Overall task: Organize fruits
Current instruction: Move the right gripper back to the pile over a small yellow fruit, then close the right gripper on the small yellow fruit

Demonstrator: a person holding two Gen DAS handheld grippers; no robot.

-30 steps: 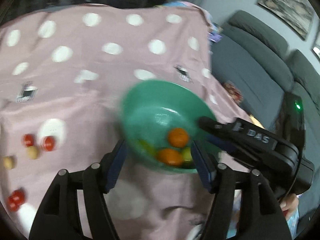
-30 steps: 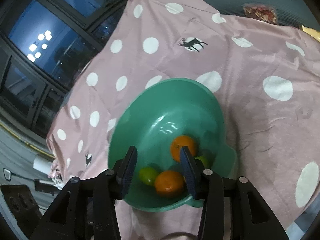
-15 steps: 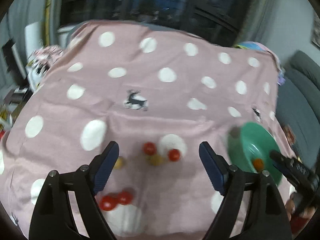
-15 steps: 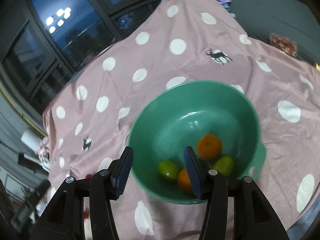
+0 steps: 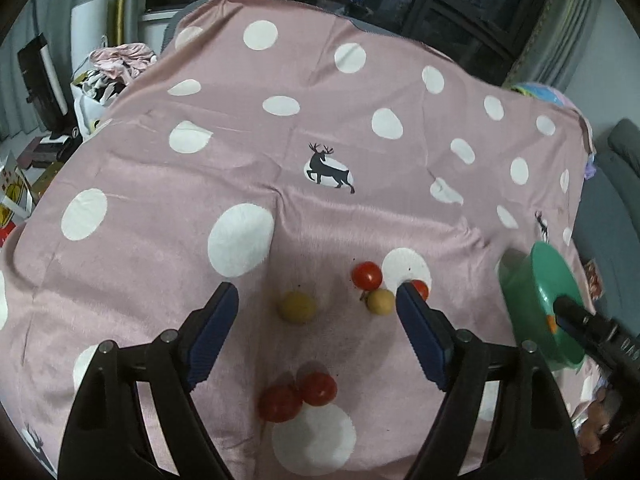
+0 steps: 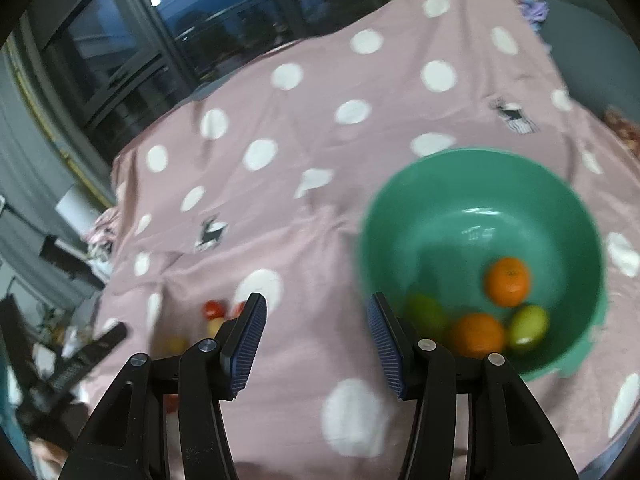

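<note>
Both grippers' fingers gaping, empty. Left gripper (image 5: 316, 312) hovering over yellow fruit (image 5: 297, 307) between fingers; likely rolling off soft cloth (image 5: 160, 208) if nudged.

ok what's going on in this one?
A person with two handheld grippers is sorting fruit into a green plastic bowl on a pink polka-dot tablecloth. The bowl already holds two oranges and some green fruits. The left gripper, jaws open and empty, hovers over the loose small red tomatoes and round yellow fruits on the cloth. The right gripper is open and empty too, beside the bowl.
</note>
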